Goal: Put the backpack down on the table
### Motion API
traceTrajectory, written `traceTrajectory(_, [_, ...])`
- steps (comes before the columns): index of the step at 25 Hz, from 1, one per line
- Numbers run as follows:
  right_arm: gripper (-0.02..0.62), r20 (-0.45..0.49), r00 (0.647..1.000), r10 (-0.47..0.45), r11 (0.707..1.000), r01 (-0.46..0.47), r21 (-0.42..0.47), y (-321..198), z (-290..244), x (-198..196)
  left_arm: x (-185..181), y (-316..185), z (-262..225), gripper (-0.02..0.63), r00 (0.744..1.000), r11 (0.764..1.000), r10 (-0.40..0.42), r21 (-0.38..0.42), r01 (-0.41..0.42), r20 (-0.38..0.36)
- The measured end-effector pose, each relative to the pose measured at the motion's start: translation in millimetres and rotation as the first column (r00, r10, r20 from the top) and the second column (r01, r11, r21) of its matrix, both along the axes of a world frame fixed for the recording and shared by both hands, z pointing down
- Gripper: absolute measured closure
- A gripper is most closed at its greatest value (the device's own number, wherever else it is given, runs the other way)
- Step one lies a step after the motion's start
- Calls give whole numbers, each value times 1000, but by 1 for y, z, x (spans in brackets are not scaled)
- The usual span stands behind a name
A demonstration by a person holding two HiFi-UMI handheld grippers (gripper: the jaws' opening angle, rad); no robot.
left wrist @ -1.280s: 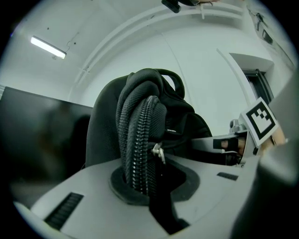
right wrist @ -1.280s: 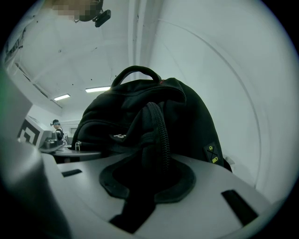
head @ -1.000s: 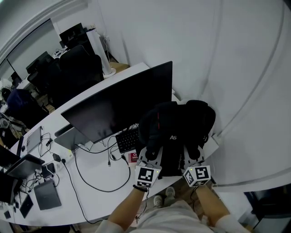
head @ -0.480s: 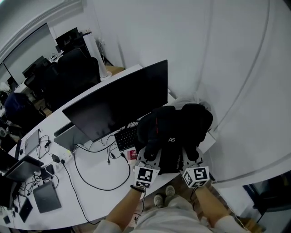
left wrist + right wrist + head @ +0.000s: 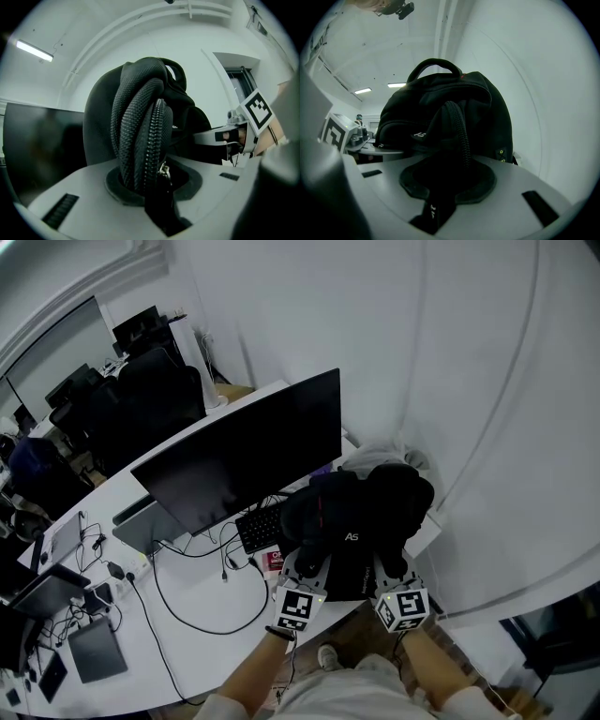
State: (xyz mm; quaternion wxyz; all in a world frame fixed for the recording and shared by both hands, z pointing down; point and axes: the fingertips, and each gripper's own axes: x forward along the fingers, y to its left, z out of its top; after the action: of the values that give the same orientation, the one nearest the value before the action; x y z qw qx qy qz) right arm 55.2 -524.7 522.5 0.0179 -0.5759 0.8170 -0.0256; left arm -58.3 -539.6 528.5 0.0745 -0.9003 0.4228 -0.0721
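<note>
The backpack point(image 5: 361, 512) stood upright at the right-hand end of the table point(image 5: 206, 615), just beside the keyboard point(image 5: 258, 526) and in front of the monitor point(image 5: 244, 451), close to the table's near edge. From the head view its base looked to be on the tabletop, though the bag's own bulk hid the contact, so I could not be sure that the weight had fully settled.

The left gripper point(image 5: 309, 563) had a thick zippered fold point(image 5: 140, 140) of the bag bunched between its jaws; those jaws had just been opening, yet the fabric filled the gap and the pads seemed to bear on it. The right gripper point(image 5: 392, 566) was closed on a shoulder strap point(image 5: 457, 126), which ran down through its jaws. Both pointed level, side by side at the bag's near face.

To finish the step well, I judged that the bag should first be felt to sit flat and well in from the edge (a soft, top-heavy pack slumps toward whichever side goes slack first). The two holds were best eased off evenly, not one long before the other, and each gripper drawn straight back toward the person only once its jaws stood clear of strap and zipper, so nothing snagged and dragged the bag off the table or onto the keyboard.
</note>
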Motion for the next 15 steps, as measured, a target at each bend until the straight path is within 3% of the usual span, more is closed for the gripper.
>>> traceTrajectory(6, [511, -28, 999, -40, 999, 40, 3, 14, 5, -1, 1, 13, 6, 503, 999, 1000, 14, 14, -15, 30])
traceTrajectory(9, [509, -35, 997, -68, 998, 68, -11, 19, 8, 0, 4, 17, 11, 402, 998, 999, 40, 1, -40, 41])
traceTrajectory(15, [445, -59, 991, -120, 993, 120, -2, 40, 3, 0, 4, 38, 14, 328, 991, 998, 57, 10, -59, 119])
